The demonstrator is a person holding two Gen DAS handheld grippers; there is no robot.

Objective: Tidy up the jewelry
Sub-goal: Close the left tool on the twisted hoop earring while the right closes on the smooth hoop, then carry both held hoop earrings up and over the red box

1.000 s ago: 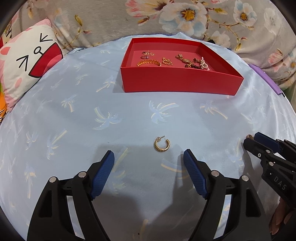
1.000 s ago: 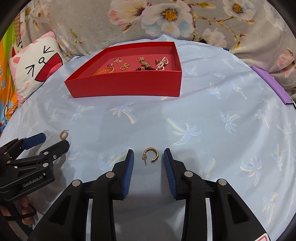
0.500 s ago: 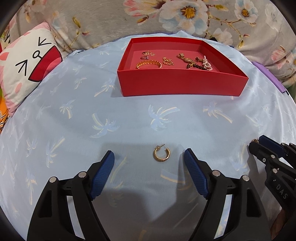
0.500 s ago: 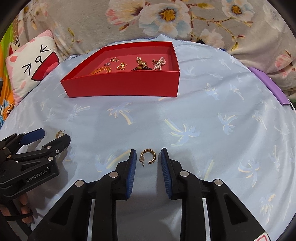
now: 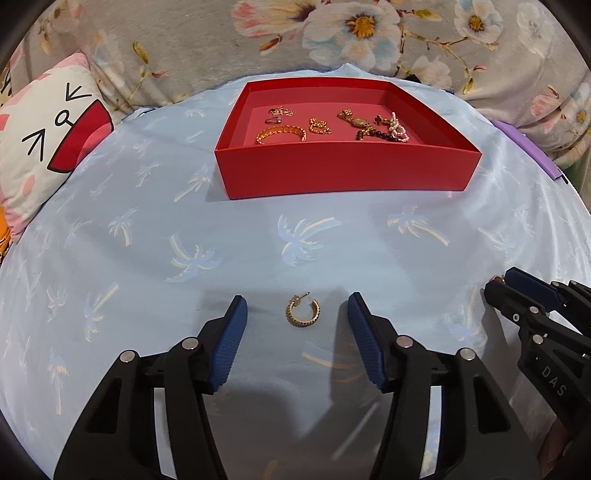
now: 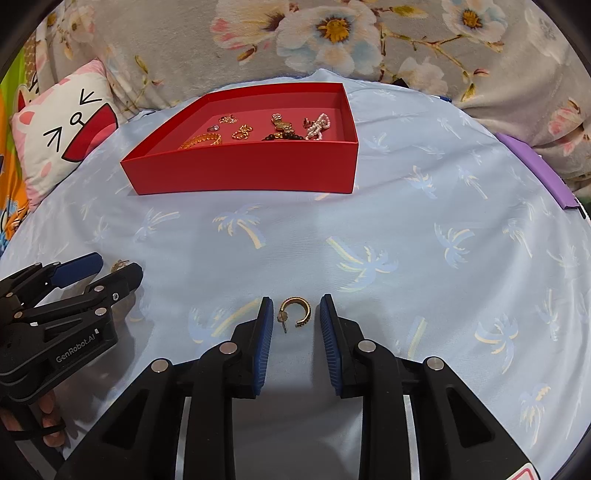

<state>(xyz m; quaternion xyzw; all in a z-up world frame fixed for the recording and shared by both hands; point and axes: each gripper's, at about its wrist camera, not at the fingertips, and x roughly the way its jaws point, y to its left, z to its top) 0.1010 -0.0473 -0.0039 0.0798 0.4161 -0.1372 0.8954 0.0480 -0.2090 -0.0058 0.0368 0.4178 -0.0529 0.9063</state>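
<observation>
A gold hoop earring (image 5: 303, 313) lies on the blue palm-print cloth between the tips of my open left gripper (image 5: 297, 308). A second gold hoop earring (image 6: 295, 312) lies between the tips of my right gripper (image 6: 296, 308), whose fingers stand close on either side without touching it. A red tray (image 5: 343, 173) at the back holds several gold chains, a bangle and beads; it also shows in the right wrist view (image 6: 243, 171). The right gripper shows at the left view's right edge (image 5: 517, 291); the left gripper shows at the right view's left edge (image 6: 99, 269).
A cat-face cushion (image 5: 48, 136) lies at the back left. A floral grey blanket (image 5: 351, 33) runs along the back. A purple strip (image 6: 535, 173) lies at the cloth's right edge.
Both grippers have moved forward over their earrings. The left jaws narrowed somewhat; the right jaws narrowed around its earring.
</observation>
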